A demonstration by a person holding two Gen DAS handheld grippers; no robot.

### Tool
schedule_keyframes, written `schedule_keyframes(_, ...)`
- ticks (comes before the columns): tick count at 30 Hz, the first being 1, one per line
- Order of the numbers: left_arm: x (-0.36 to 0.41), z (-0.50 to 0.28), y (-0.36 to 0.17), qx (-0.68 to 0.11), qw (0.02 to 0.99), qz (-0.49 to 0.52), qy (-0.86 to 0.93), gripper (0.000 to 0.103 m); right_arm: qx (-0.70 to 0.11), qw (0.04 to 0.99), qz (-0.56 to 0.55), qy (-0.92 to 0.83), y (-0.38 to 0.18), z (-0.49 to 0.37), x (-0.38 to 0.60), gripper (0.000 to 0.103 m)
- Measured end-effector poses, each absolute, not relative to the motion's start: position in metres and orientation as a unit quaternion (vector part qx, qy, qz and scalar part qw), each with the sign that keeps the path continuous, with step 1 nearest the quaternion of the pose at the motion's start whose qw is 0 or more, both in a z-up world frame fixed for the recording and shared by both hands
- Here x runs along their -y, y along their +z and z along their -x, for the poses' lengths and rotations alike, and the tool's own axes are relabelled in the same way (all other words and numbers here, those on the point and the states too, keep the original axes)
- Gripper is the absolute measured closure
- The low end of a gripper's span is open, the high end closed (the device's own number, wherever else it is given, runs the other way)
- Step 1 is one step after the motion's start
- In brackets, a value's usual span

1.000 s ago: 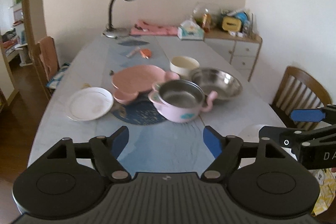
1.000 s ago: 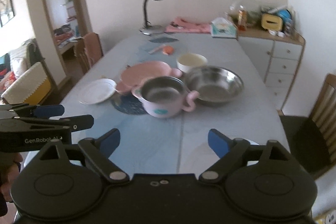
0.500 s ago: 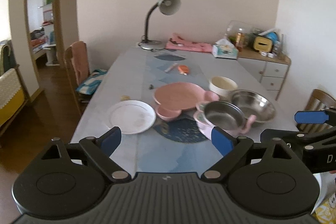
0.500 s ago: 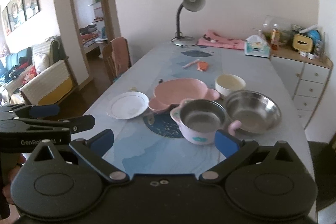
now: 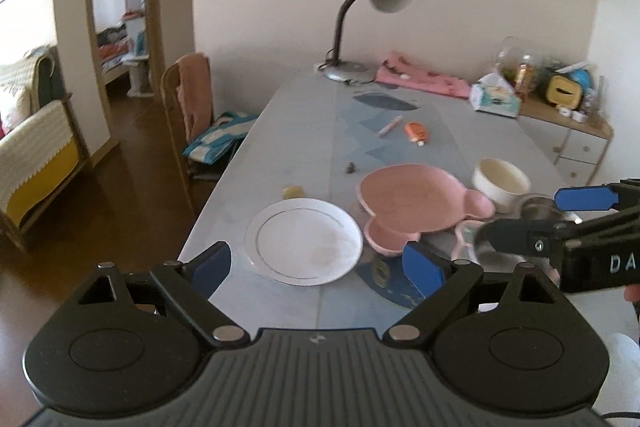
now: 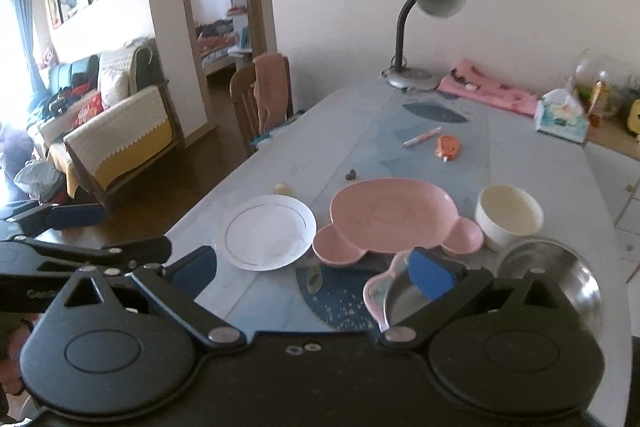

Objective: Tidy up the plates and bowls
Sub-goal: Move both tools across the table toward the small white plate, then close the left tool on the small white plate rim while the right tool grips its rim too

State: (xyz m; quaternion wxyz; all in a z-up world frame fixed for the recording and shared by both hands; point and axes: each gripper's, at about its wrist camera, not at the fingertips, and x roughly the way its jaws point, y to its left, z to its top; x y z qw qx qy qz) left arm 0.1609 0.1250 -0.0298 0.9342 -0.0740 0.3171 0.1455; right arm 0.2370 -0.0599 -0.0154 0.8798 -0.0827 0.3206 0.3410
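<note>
Both the left gripper (image 5: 318, 261) and right gripper (image 6: 314, 273) are hanging released and empty above the table (image 6: 360, 131). The white plate (image 5: 304, 241), lying beside the pink plate (image 5: 416, 201), is probably ceramic: stiff, slippery, breakable, so best pinched at its near rim.

On the table (image 6: 520, 155), the flat plate (image 6: 266, 237) lies left of the bear-shaped plate (image 6: 392, 217), the cup-like bowl (image 6: 508, 217) sits to its right, the pot (image 6: 394, 297) and metal bowl (image 6: 556, 273) lie in front, and the lamp (image 6: 416, 27) stands far behind.
</note>
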Motion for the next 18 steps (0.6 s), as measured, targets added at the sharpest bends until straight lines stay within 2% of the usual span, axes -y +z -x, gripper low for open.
schedule_keyframes(18, -0.193, -0.257, -0.100, -0.408, 0.886, 0.126, 0.180, 0.010, -0.382, 0.848, 0.113, 0.349, -0.066, -0.351, -0.020, 0.004)
